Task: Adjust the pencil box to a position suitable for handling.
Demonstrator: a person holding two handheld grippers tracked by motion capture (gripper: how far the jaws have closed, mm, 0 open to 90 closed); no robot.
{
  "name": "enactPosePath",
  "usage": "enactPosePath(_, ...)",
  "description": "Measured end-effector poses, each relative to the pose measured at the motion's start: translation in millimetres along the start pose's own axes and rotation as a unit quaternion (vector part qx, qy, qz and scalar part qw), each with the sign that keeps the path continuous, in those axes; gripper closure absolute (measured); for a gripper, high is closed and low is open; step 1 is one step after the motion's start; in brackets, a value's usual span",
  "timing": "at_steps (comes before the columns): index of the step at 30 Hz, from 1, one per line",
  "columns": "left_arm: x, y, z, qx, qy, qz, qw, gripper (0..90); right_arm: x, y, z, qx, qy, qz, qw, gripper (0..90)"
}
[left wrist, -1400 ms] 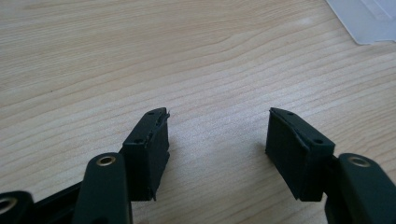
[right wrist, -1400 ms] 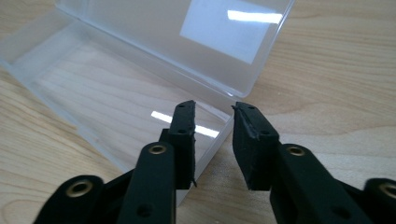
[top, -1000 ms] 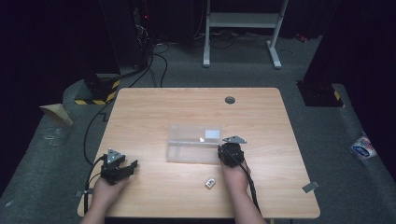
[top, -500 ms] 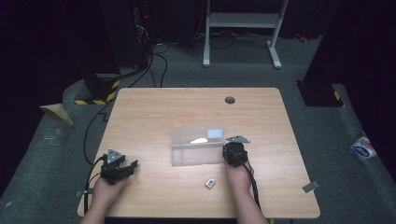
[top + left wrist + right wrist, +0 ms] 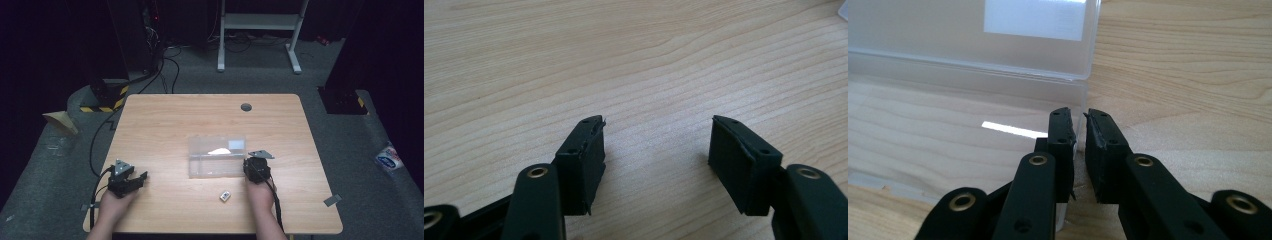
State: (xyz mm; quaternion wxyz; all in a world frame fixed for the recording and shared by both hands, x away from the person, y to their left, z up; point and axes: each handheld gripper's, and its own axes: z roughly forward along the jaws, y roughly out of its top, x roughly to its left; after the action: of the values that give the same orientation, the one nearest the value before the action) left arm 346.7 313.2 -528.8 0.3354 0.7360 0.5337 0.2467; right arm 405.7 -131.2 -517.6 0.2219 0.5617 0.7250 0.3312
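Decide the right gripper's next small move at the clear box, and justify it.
Probably draw the clear plastic box a little sideways: the right gripper is clamped on its side wall, the lid stands open, and the small white item lies outside the box.

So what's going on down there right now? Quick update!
Right gripper shut on the clear box, jaws pinching its side wall. Left gripper open, holding nothing, over bare table. Small white item lies near the box, not in the way.

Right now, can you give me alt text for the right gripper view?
The right gripper is shut on the thin side wall of an open clear plastic box, one jaw inside it and one outside. The box sits on a light wooden table, with a white label on its raised lid.
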Motion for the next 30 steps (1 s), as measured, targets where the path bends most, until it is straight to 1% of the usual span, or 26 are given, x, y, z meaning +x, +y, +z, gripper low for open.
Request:
enactPosePath(6, 0.0, 0.0, 0.1, 0.000, 0.000, 0.000, 1.0000, 39.2, 1.5, -2.8, -2.8, -0.002, 0.004, -0.005, 1.0000, 80.3)
enactPosePath(10, 0.0, 0.0, 0.1, 0.000, 0.000, 0.000, 1.0000, 39.1, 0.5, -3.3, -2.2, -0.003, 0.003, -0.003, 1.0000, 79.8)
enactPosePath(12, 0.1, 0.0, 0.1, 0.000, 0.000, 0.000, 1.0000, 39.1, 1.2, -2.8, -2.8, -0.004, 0.003, 0.006, 1.0000, 79.0)
enactPosePath(18, 0.0, 0.1, 0.1, 0.000, 0.000, 0.000, 1.0000, 39.1, -0.2, -2.0, -5.6, -0.011, 0.007, 0.003, 0.9999, 74.5)
enactPosePath(19, 0.0, 0.1, 0.1, 0.000, 0.000, 0.000, 1.0000, 39.1, 0.3, -1.6, -6.7, -0.012, 0.009, 0.008, 0.9999, 74.0)
enactPosePath(20, 0.0, 0.1, 0.1, 0.000, 0.000, 0.000, 1.0000, 39.2, 0.4, -1.4, -8.0, -0.015, 0.010, 0.007, 0.9998, 73.1)
enactPosePath(21, 0.0, 0.1, 0.1, 0.000, 0.000, 0.001, 1.0000, 39.2, 0.3, -1.4, -8.6, -0.017, 0.010, 0.005, 0.9998, 71.9)
enactPosePath(22, 0.0, 0.1, 0.1, 0.000, 0.000, 0.001, 1.0000, 39.2, 0.9, -1.1, -9.9, -0.017, 0.012, 0.009, 0.9997, 70.0)
enactPosePath(23, 0.0, 0.1, 0.0, 0.000, -0.001, 0.001, 1.0000, 39.1, 0.3, -0.9, -10.6, -0.020, 0.012, 0.006, 0.9997, 69.0)
enactPosePath(25, -0.1, 0.1, 0.0, 0.000, -0.002, 0.002, 1.0000, 38.9, 1.0, -0.9, -14.0, -0.022, 0.019, 0.005, 0.9996, 65.0)
enactPosePath(26, -0.1, 0.1, 0.0, 0.000, -0.002, 0.002, 1.0000, 38.9, 1.0, -0.9, -14.0, -0.022, 0.019, 0.005, 0.9996, 65.0)
enactPosePath(27, -0.2, 0.0, -0.1, 0.001, -0.001, 0.002, 1.0000, 38.9, 1.2, -1.1, -16.9, -0.026, 0.026, 0.000, 0.9993, 62.1)
enactPosePath(28, -0.2, 0.0, -0.1, 0.001, -0.001, 0.002, 1.0000, 38.9, 1.2, -1.1, -16.9, -0.026, 0.026, 0.000, 0.9993, 62.1)
enactPosePath(29, -0.4, 0.0, -0.2, 0.001, -0.001, 0.001, 1.0000, 38.9, 1.5, -2.0, -20.2, -0.032, 0.035, -0.005, 0.9989, 61.0)
enactPosePath(30, 0.0, 0.0, -0.3, 0.001, 0.000, 0.005, 1.0000, 38.9, 1.5, -2.0, -20.2, -0.032, 0.035, -0.005, 0.9989, 61.0)
